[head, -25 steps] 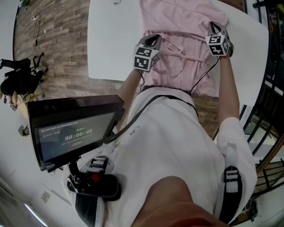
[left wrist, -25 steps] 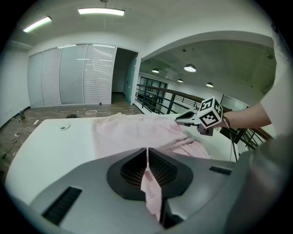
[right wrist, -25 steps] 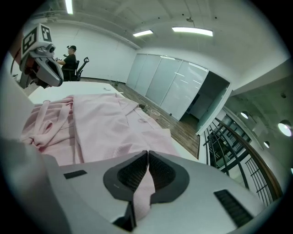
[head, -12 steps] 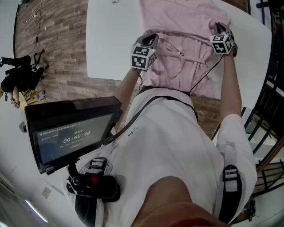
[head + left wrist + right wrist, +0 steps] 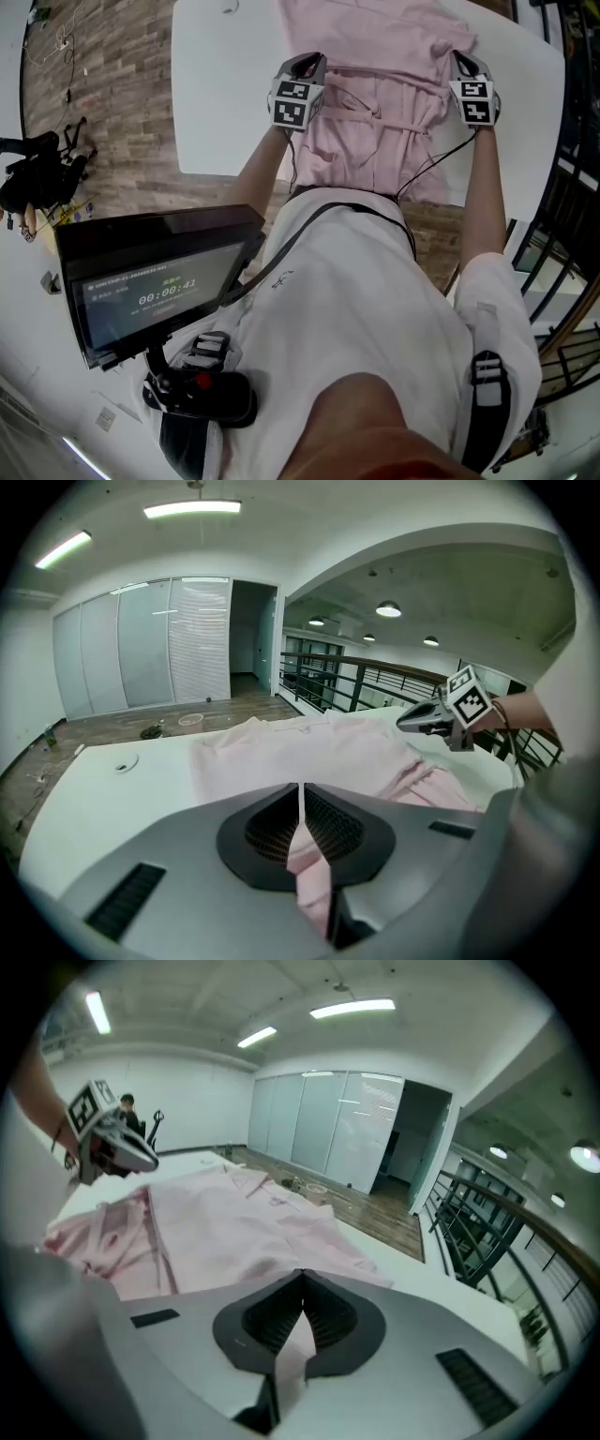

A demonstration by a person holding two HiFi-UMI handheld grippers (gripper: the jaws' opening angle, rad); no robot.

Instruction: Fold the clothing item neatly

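Since the earlier frames, both grippers have been carried farther across the table, away from the body, and the pinched cloth has been drawn along with them. The left gripper (image 5: 312,62) is closed on a thin pinch of the pink garment (image 5: 384,141); a strip of pink fabric is seen clamped between its jaws in the left gripper view. The right gripper (image 5: 462,60) is likewise clamped on a fold of the same garment at the opposite side edge. The garment is laid lengthwise on the white table (image 5: 220,112), with its upper part spread beyond the grippers and its lower part hanging over the near table edge. A fold of the lower part toward the far end is judged to be in hand. Little cloth is held in each pinch, so a sharp pull could let one side slip free. If one gripper is advanced ahead of the other, a skewed crease would result. The hanging part may also drag on the table edge and bunch.
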